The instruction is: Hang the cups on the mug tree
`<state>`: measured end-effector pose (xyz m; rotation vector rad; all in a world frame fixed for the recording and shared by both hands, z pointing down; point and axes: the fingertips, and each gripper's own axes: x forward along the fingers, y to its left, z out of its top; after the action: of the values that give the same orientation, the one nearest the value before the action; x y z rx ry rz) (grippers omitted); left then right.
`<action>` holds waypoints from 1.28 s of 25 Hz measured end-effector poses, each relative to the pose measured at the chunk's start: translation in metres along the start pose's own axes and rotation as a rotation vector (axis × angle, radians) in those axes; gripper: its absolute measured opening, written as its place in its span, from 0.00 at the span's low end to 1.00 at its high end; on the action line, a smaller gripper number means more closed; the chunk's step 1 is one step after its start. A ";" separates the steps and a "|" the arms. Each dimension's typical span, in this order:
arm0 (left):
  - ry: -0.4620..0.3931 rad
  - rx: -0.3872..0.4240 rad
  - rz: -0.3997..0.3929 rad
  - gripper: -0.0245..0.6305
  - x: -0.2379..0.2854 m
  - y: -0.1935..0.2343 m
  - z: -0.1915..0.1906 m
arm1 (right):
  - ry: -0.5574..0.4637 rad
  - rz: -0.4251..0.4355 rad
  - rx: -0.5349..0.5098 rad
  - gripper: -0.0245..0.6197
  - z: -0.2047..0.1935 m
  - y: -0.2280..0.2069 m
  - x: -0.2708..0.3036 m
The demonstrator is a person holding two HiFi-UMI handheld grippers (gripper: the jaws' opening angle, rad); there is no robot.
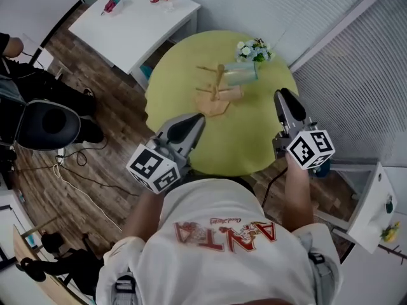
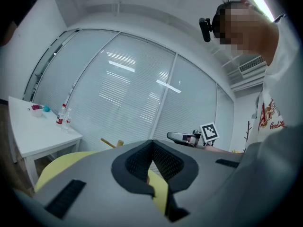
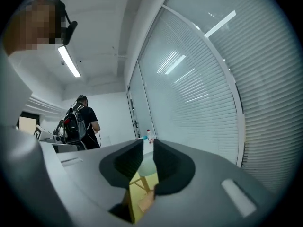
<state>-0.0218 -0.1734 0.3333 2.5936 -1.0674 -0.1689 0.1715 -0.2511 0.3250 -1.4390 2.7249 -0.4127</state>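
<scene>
Cup [image 1: 241, 74] looks hung on mug tree [image 1: 215, 89] nr table's [image 1: 248, 142] far edge, so prob. done. Left gripper [image 1: 198, 121] jaws together, right gripper [image 1: 282, 95] jaws slightly apart. Both empty, held back at near edge.

Bright, even daylight through the blinds [image 2: 142, 93]; the 2 gripper views bulge fisheye-like, corners vignetted dark.

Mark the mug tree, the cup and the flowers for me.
mug tree [image 1: 210, 103], head view, wooden base.
cup [image 1: 242, 74], head view, side wall.
flowers [image 1: 254, 49], head view, middle of the bunch.
</scene>
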 end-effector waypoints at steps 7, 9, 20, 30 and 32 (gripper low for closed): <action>0.002 0.067 -0.065 0.05 0.012 -0.016 0.022 | -0.076 -0.017 -0.100 0.04 0.021 0.040 -0.034; 0.003 0.092 -0.076 0.05 0.014 -0.021 0.027 | -0.081 -0.021 -0.141 0.04 0.023 0.052 -0.041; -0.001 0.125 -0.102 0.05 0.014 -0.030 0.035 | -0.043 -0.045 -0.182 0.04 0.015 0.070 -0.049; -0.007 0.111 -0.073 0.05 0.008 -0.023 0.034 | -0.027 -0.011 -0.182 0.04 0.012 0.076 -0.042; -0.010 0.113 -0.072 0.05 0.007 -0.024 0.034 | -0.026 -0.006 -0.184 0.04 0.012 0.076 -0.042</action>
<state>-0.0088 -0.1715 0.2930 2.7366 -1.0143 -0.1422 0.1355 -0.1785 0.2907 -1.4798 2.8021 -0.1445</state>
